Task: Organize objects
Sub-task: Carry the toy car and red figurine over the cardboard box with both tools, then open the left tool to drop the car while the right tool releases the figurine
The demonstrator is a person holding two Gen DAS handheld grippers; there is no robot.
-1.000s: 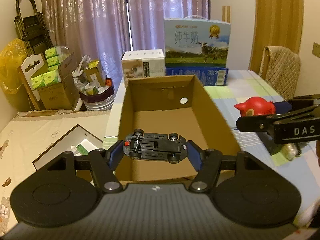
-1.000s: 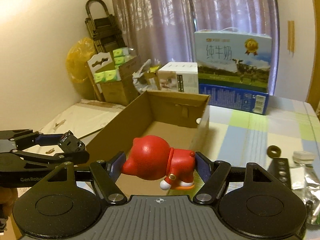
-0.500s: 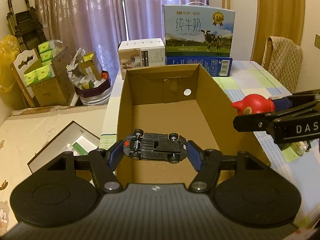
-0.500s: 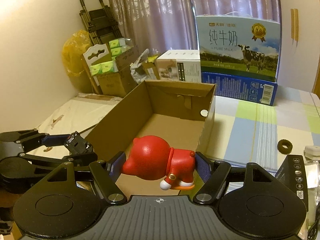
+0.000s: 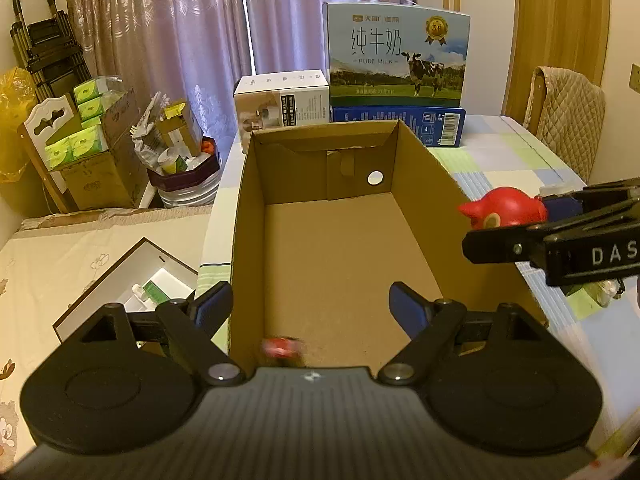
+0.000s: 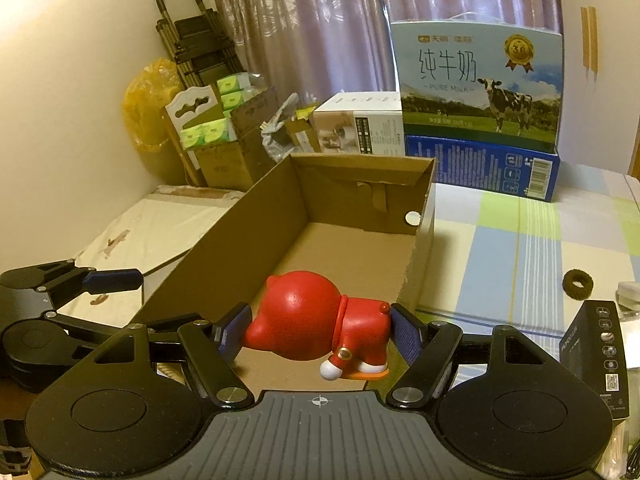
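Note:
An open cardboard box point(image 5: 247, 240) stands on the table in front of both grippers. My left gripper point(image 5: 310, 304) is open over the box's near end, with nothing between its blue pads. Just below it, a blurred red and dark shape point(image 5: 281, 351) shows at the box's near wall; it looks like the toy car, partly hidden by the gripper body. My right gripper point(image 6: 318, 328) is shut on a red figurine point(image 6: 304, 316), lying sideways between the pads above the box's near right corner. The figurine point(image 5: 508, 210) also shows to the right of the box.
A milk carton point(image 5: 396, 56) on a blue box and a white box point(image 5: 282, 98) stand behind the cardboard box. A dark hair tie point(image 6: 577, 281) and a black box point(image 6: 596, 356) lie on the checked tablecloth point(image 6: 516, 240). A chair point(image 5: 568, 116) stands at the far right, an open white case point(image 5: 132, 280) at the left.
My left gripper has opened and let go of the dark toy car, which has dropped towards the box floor. The right gripper with the figurine has edged closer over the box.

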